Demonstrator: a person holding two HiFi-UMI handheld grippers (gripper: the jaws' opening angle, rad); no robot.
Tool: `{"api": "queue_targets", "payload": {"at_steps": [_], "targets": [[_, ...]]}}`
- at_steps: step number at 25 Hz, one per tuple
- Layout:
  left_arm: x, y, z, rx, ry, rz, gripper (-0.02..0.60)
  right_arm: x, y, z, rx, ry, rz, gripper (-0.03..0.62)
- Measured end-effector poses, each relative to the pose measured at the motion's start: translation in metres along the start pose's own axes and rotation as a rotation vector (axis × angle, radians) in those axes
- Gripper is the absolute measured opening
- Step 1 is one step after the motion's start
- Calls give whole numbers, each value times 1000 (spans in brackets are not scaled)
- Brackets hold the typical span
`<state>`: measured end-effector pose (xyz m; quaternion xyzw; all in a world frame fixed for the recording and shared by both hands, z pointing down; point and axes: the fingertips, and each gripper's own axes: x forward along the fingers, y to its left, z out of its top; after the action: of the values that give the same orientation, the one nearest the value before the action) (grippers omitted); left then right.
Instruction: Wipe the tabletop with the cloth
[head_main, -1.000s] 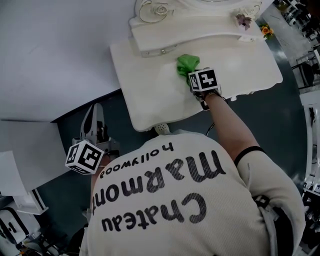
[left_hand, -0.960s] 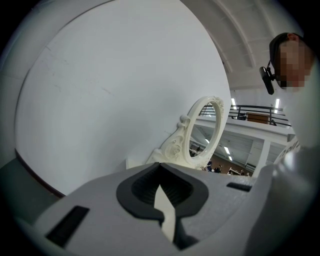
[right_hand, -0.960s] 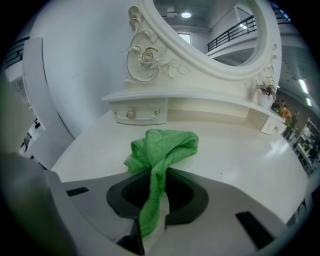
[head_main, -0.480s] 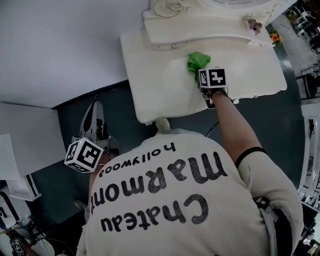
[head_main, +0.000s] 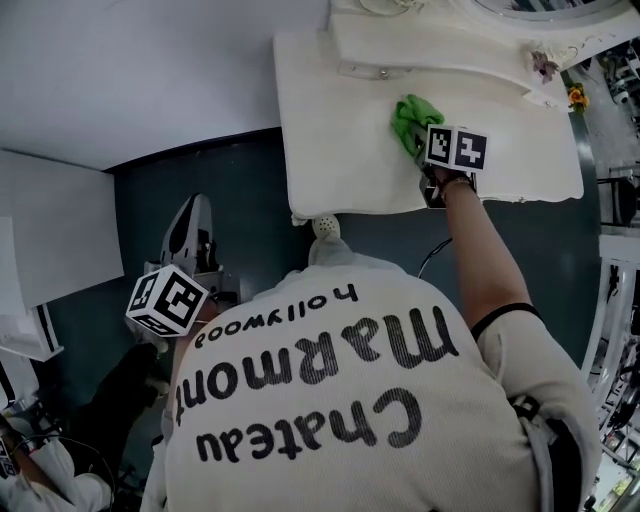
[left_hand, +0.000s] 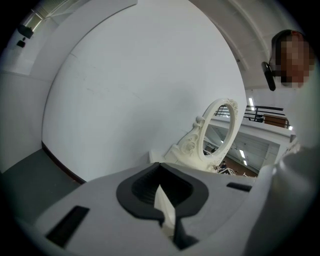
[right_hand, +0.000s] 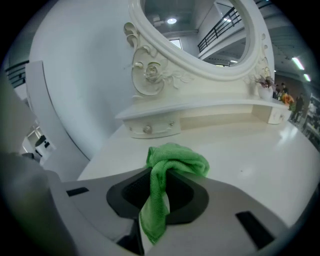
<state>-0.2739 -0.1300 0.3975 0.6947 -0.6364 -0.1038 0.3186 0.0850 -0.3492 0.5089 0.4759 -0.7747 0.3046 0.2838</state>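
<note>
A green cloth (head_main: 411, 120) lies bunched on the white tabletop (head_main: 340, 150), a little in front of the drawer shelf. My right gripper (head_main: 420, 150) is shut on it, its marker cube just behind. In the right gripper view the cloth (right_hand: 167, 167) hangs pinched between the jaws of the right gripper (right_hand: 157, 200) and rests on the tabletop (right_hand: 260, 155). My left gripper (head_main: 192, 215) is held low at the person's left side over the dark floor, off the table. In its own view the left gripper (left_hand: 165, 212) has its jaws together with nothing in them.
An ornate white oval mirror (right_hand: 200, 45) stands on a raised drawer shelf (head_main: 430, 50) at the table's back. Small flowers (head_main: 545, 66) sit at the back right corner. A white wall (head_main: 130, 80) is to the left, with dark floor (head_main: 200, 175) beside the table.
The head view has shifted, so the table sits further right and higher. The right gripper and cloth stay at about the same spot on the tabletop. The left gripper has hardly moved.
</note>
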Motion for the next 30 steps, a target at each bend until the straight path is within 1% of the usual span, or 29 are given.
{"api": "queue_targets", "payload": {"at_steps": [3,7,9,11,13,15,18,20,23,27,30], "targets": [[-15,12,0,-21,-12,20,8,0,62,10,-33,-47,130,86],[-36,25,3,-31,-34,36,8,1,152,15,-146,-77,303,86],[-46,31,5,-40,-51,45,8,4,188,9,-216,-63,359,86],[-55,35,5,-48,-61,50,8,9,215,-2,-270,-31,385,86],[-64,39,5,-55,-65,51,8,18,231,-15,-299,3,382,86],[-74,43,4,-59,-71,56,8,28,239,-27,-330,30,360,86],[-92,51,5,-62,-88,74,8,41,240,-47,-389,85,298,86],[-103,58,7,-66,-99,87,8,47,237,-56,-411,93,249,86],[-115,65,5,-74,-99,98,8,49,235,-57,-414,74,205,84],[-125,73,-7,-101,-90,106,8,54,237,-52,-430,97,191,84],[-128,71,-18,-120,-86,114,8,56,231,-49,-426,109,176,84]]}}
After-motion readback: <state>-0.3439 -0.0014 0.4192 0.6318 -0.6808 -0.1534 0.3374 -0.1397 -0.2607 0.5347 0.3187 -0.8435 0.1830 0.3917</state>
